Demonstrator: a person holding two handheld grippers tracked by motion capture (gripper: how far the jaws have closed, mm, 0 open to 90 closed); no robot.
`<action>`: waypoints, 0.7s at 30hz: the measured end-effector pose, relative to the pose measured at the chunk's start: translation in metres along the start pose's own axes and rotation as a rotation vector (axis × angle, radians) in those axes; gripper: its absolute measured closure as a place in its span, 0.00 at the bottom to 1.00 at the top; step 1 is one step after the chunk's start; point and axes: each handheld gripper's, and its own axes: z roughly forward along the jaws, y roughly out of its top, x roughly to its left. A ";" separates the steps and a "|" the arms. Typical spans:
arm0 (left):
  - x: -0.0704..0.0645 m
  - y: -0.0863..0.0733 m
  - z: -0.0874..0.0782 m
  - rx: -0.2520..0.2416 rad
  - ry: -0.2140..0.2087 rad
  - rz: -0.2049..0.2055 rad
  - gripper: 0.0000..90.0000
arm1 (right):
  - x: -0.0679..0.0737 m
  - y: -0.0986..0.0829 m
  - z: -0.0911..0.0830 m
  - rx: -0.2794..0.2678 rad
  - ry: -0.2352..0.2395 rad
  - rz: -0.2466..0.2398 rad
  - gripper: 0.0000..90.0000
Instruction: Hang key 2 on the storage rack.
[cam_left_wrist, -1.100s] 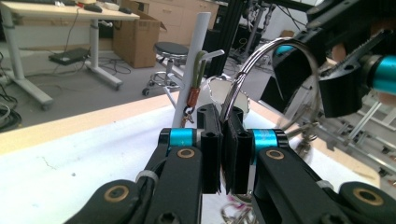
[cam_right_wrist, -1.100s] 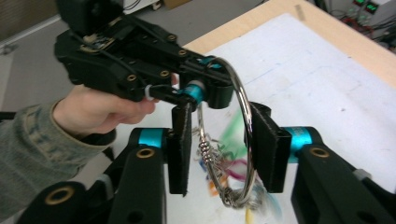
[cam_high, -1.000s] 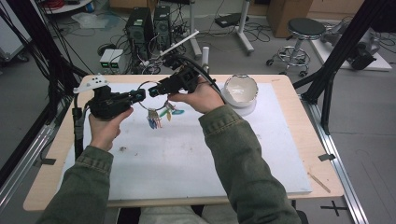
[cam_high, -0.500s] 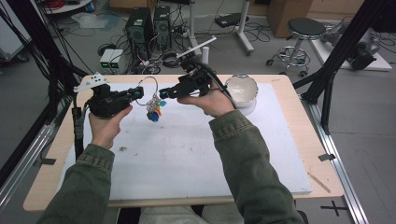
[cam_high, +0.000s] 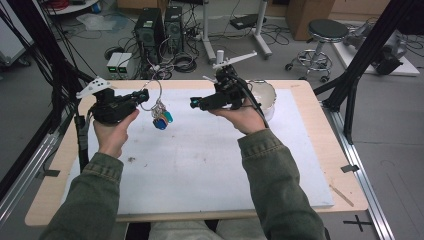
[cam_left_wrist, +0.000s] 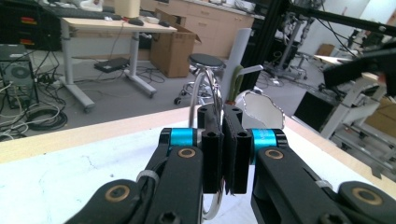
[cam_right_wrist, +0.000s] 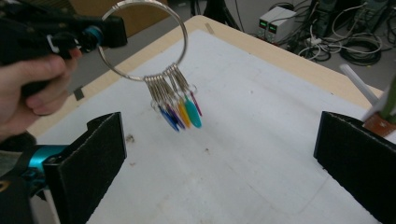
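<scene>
Here, no readable writing — left gripper (cam_high: 144, 94) pinches the key ring (cam_right_wrist: 143, 41); right gripper (cam_right_wrist: 219, 158) jaws spread wide.

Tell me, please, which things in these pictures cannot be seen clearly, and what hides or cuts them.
- Metal ring: left gripper view, its lower arc is hidden behind the shut jaws.
- Coloured tags: high view, too small to count.
- White bowl: high view, the right gripper and hand cover its near side, so any contents cannot be told.
- Green object: right gripper view, blurred and cut by the right edge.
</scene>
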 end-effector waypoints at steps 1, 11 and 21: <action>0.000 0.000 0.000 0.000 0.004 -0.001 0.96 | -0.001 -0.003 -0.001 0.000 -0.003 0.002 0.02; 0.004 -0.003 -0.001 -0.019 0.038 -0.004 0.96 | -0.024 -0.038 -0.012 -0.017 -0.076 0.033 0.02; 0.007 -0.006 0.001 -0.018 0.051 -0.005 0.96 | -0.054 -0.080 -0.039 -0.115 -0.215 0.110 0.02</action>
